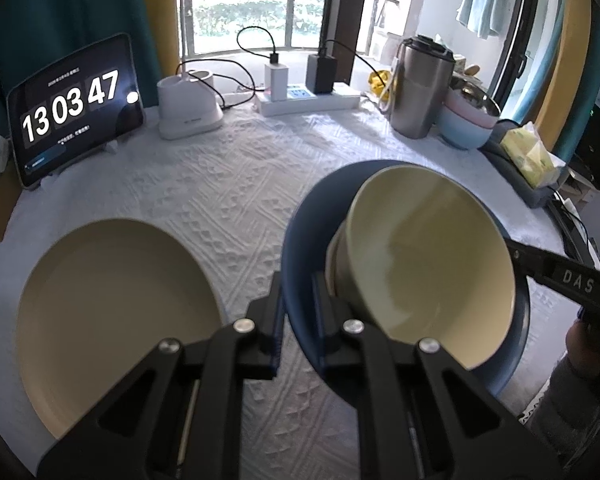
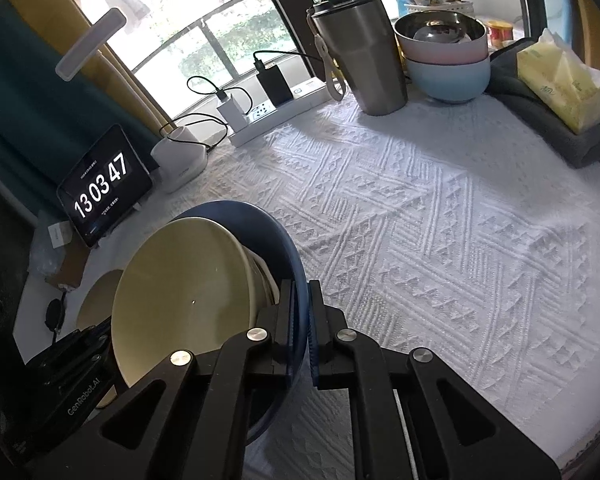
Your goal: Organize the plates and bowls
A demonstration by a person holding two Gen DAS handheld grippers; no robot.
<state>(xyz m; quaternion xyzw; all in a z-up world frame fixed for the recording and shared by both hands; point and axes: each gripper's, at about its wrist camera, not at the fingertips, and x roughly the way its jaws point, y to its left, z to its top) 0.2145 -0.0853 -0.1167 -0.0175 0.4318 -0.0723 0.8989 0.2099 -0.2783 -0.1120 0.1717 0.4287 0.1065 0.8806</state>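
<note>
A dark blue plate (image 1: 300, 240) carries a cream bowl (image 1: 428, 248) that leans tilted inside it. My left gripper (image 1: 298, 320) is shut on the plate's near left rim. From the right, my right gripper (image 1: 540, 268) reaches in to the plate's opposite edge. In the right wrist view, the right gripper (image 2: 301, 328) is shut on the blue plate (image 2: 252, 216) at its rim, with the cream bowl (image 2: 188, 292) just to its left and the left gripper (image 2: 84, 344) beyond it. A second cream plate (image 1: 112, 312) lies flat on the white cloth at the left.
Along the back edge stand a tablet clock (image 1: 74, 108), a white lamp base (image 1: 188, 108), a power strip (image 1: 308, 100) with chargers, a steel tumbler (image 1: 420, 88) and stacked pink and blue bowls (image 1: 466, 124). A yellow tissue pack (image 1: 532, 156) lies at the right. White patterned cloth (image 2: 440, 220) covers the table.
</note>
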